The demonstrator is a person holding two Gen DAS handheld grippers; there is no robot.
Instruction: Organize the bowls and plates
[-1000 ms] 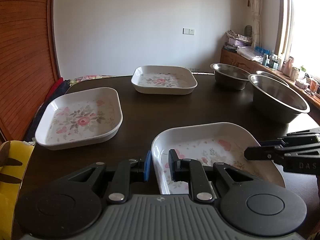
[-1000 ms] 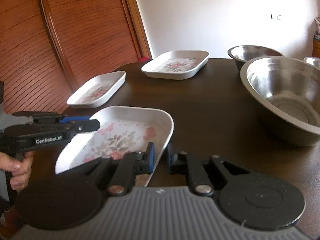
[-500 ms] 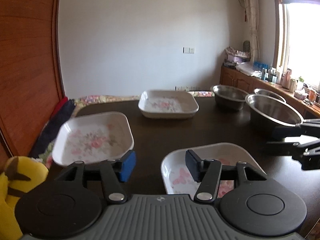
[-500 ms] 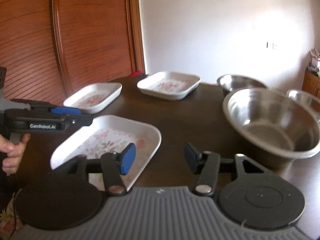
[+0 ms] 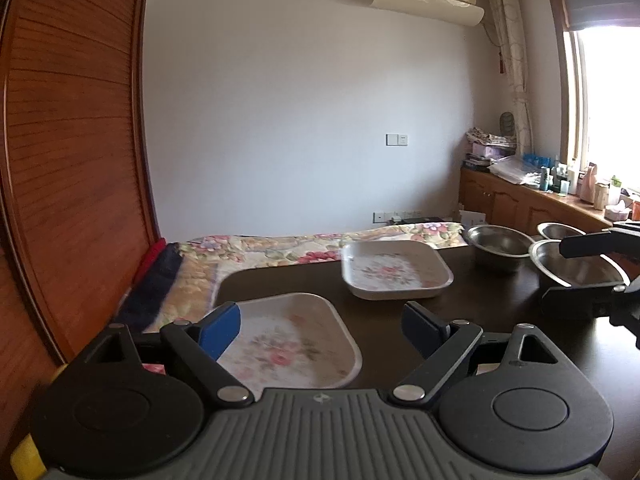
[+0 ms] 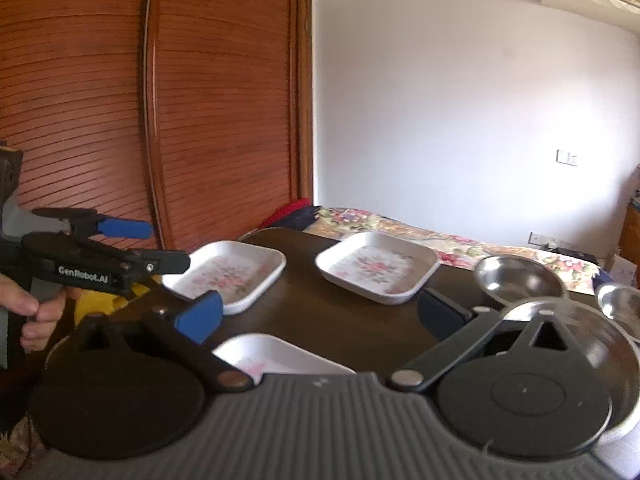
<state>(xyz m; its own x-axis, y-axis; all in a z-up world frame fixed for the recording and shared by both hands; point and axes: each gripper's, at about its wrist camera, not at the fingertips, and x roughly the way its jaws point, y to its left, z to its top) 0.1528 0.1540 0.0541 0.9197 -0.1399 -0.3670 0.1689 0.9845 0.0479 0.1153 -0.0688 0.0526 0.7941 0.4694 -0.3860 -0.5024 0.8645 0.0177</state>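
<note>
Three white floral plates lie on the dark table: a left plate, a far plate, and a near plate mostly hidden under my right gripper. Three steel bowls stand at the right: a small one, a large one, and another small one. My left gripper is open and empty, raised above the left plate. My right gripper is open and empty above the near plate.
A floral bedspread lies beyond the table's far edge. A slatted wooden wardrobe stands at the left. A cabinet with bottles runs under the window at the right. A yellow object sits by the table's left edge.
Both grippers opened from shut on the near plate's rim and rose, tilting up. The near plate has dropped below both views.
</note>
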